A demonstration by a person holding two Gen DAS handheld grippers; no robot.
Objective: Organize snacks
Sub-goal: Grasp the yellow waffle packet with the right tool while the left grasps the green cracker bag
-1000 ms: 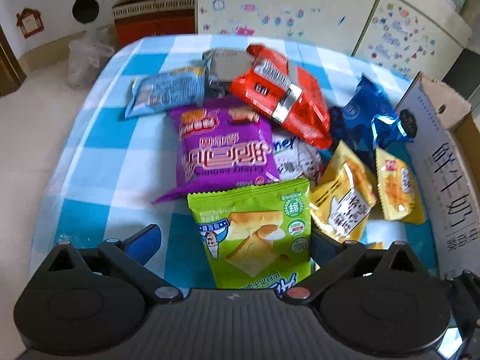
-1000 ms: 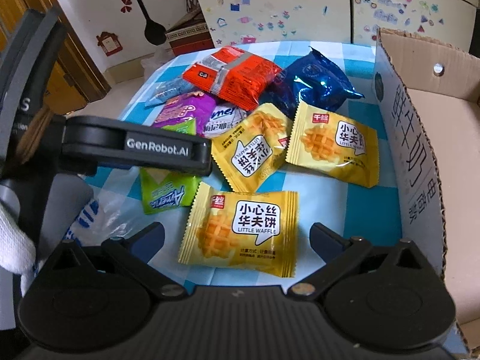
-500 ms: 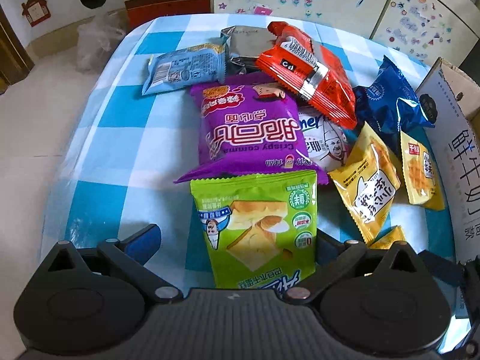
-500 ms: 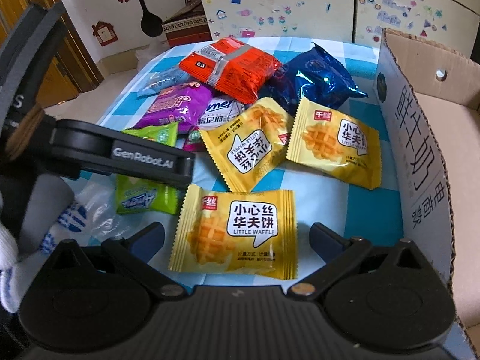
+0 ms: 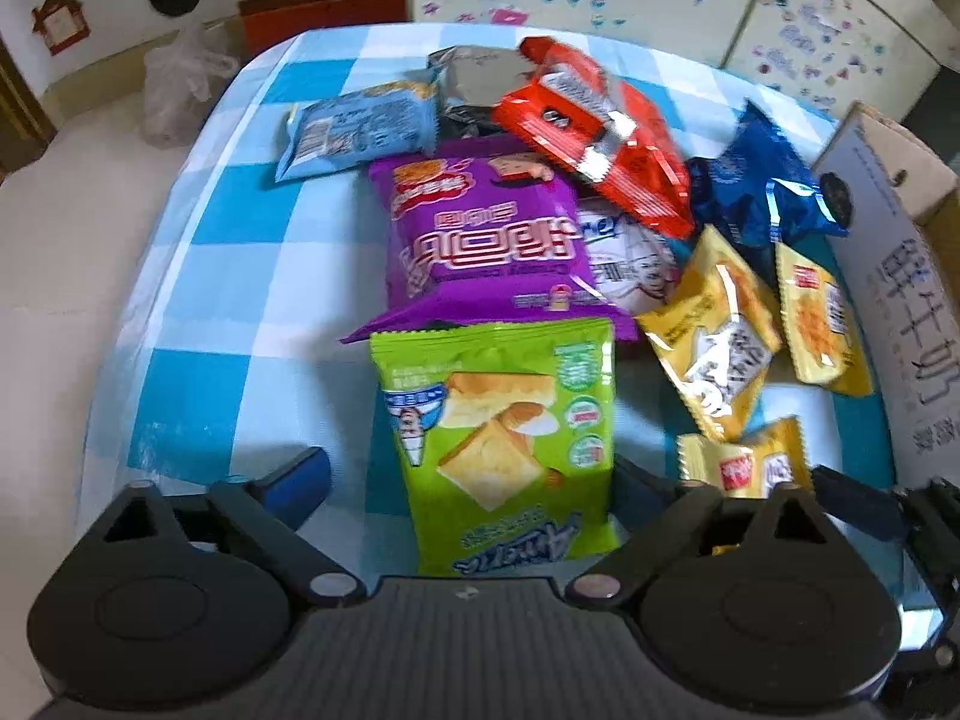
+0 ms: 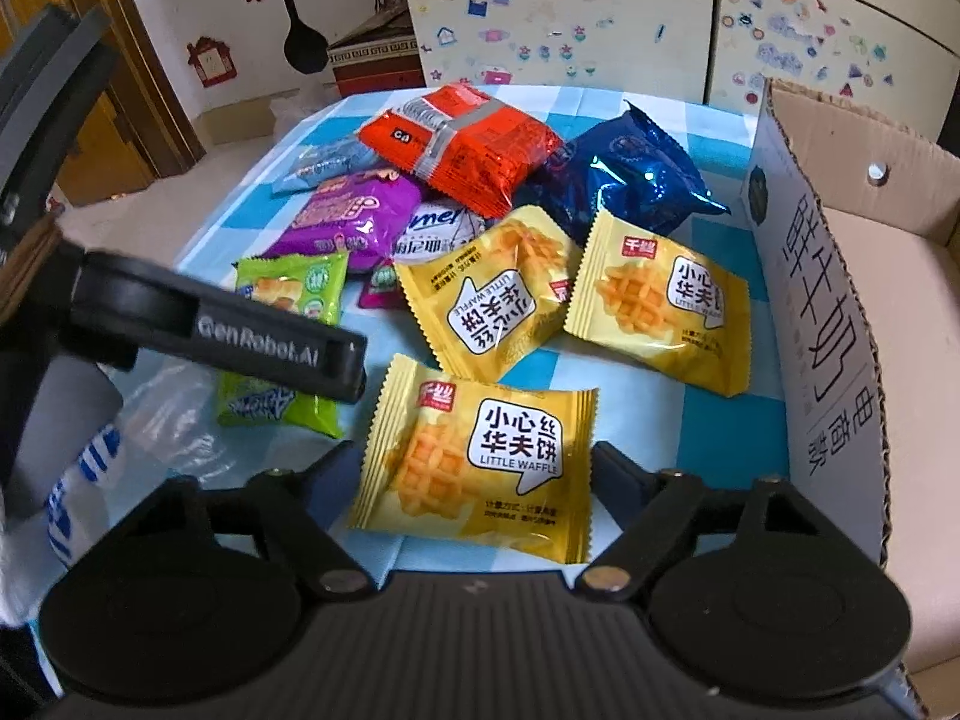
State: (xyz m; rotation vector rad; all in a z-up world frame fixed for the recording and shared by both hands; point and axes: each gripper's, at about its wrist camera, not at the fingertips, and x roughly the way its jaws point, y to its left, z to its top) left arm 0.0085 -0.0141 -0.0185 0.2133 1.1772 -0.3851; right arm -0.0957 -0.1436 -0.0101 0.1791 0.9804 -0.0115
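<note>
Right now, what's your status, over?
Left tool just closing, green packet between. Right tool just closing, waffle packet between. Neither pinched yet. Nothing in the way.

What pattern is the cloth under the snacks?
The tablecloth is a blue-and-white check, seen best in the left wrist view.

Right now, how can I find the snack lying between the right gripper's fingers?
Start at the cardboard box on the right of the checked tablecloth. Three yellow waffle packets lie beside it; take the nearest yellow waffle packet. Only it lies alone and reads upright.
</note>
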